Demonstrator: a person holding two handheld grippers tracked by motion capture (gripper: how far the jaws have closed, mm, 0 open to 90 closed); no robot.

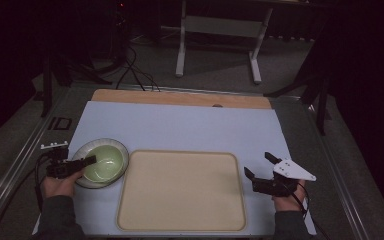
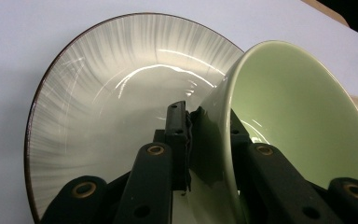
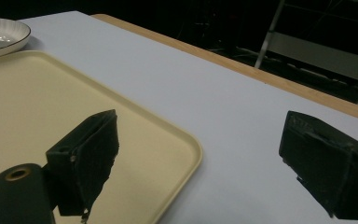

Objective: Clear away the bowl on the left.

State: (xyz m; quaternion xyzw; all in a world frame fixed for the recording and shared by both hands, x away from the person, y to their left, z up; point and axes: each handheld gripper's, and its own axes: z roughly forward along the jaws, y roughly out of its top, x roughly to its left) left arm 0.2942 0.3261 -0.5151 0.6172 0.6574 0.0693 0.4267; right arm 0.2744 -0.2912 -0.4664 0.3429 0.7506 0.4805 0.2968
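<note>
My left fingers (image 2: 191,140) pinch the wall of the green bowl (image 2: 298,121), one inside and one outside, so I can lift it off the striped plate (image 2: 98,93) beside the tray (image 1: 180,190). My right fingers (image 3: 205,163) wait spread apart.

My two grippers are matte black – the left gripper (image 1: 82,163) has brass-coloured screw eyelets along its arms, and its fingers (image 2: 176,122) are blocky and drilled with small holes. The right gripper (image 1: 261,166) carries a pale grey three-cornered plate. Dark cables trail back past dark grey sleeves.
</note>
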